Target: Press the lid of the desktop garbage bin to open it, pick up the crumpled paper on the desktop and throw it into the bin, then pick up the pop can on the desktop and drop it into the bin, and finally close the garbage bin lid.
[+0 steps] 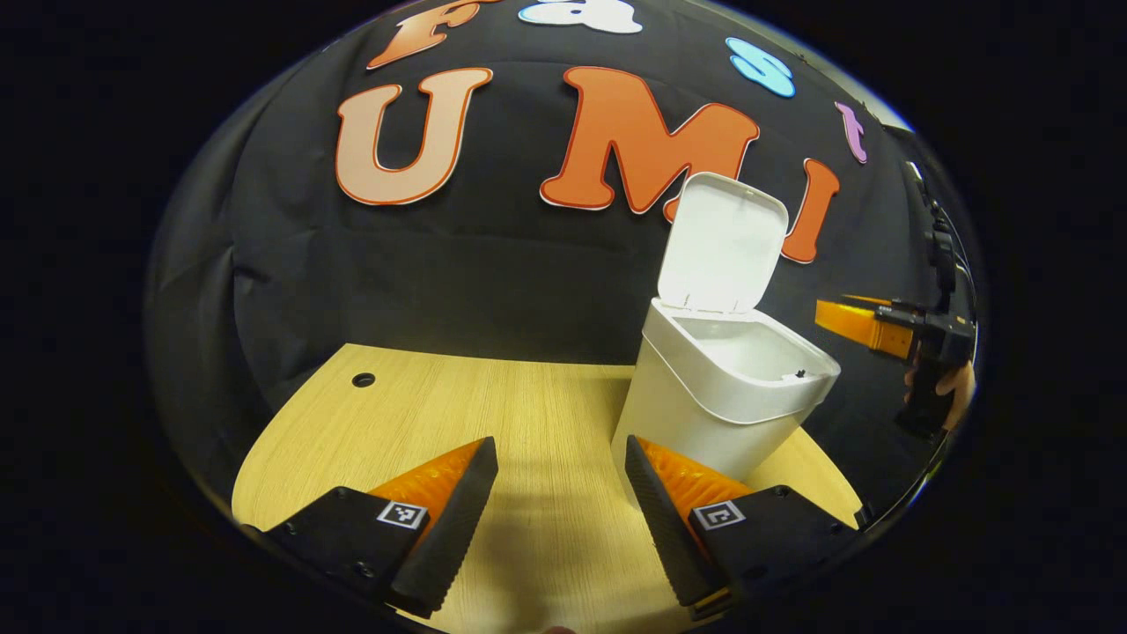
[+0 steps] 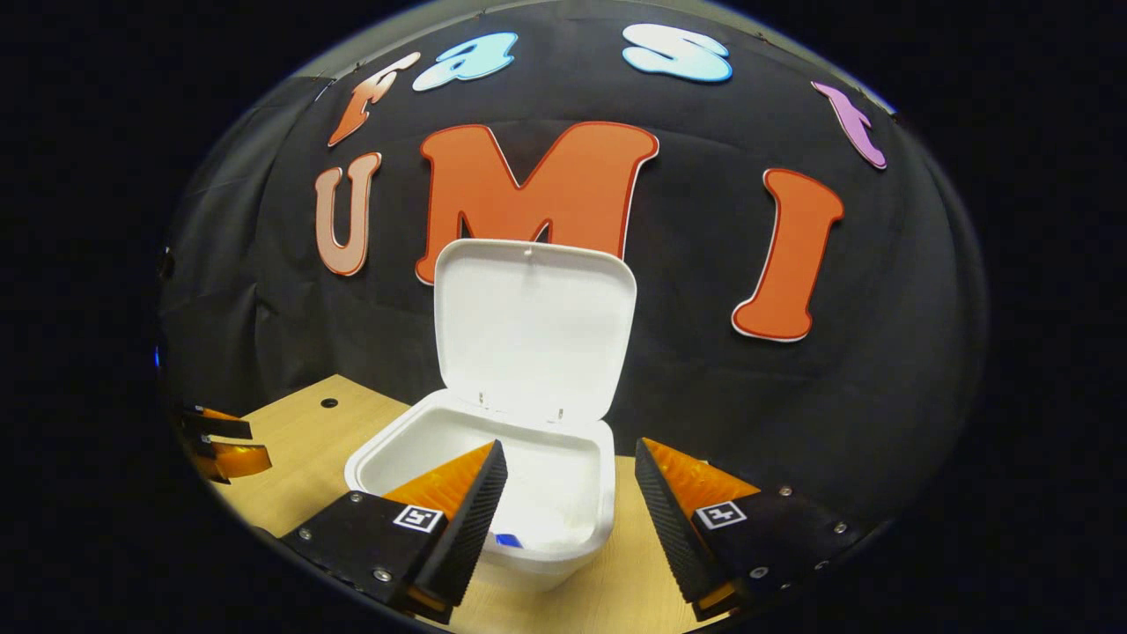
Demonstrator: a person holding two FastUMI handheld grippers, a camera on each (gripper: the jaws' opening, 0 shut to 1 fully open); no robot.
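Below the right gripper [image 2: 570, 493], spread empty, stands the lid-up bin [image 2: 537, 528].

Each tool [image 1: 561, 511] has two wedge-shaped fingers with ribbed inner faces on black screwed mounts, each bearing a small square black-and-white marker. The right tool [image 2: 570, 515] looks alike.

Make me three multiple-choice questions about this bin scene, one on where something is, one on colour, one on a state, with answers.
1. Where does the garbage bin stand?
A. on the wooden desktop
B. on the floor
C. on a shelf

2. What colour is the bin?
A. black
B. white
C. green

3. How is the lid?
A. shut flat
C. lying detached on the desk
B. raised upright

Answers: 1 A, its base rests on the desktop; 2 B, body and lid are white; 3 B, it stands hinged open behind the opening.
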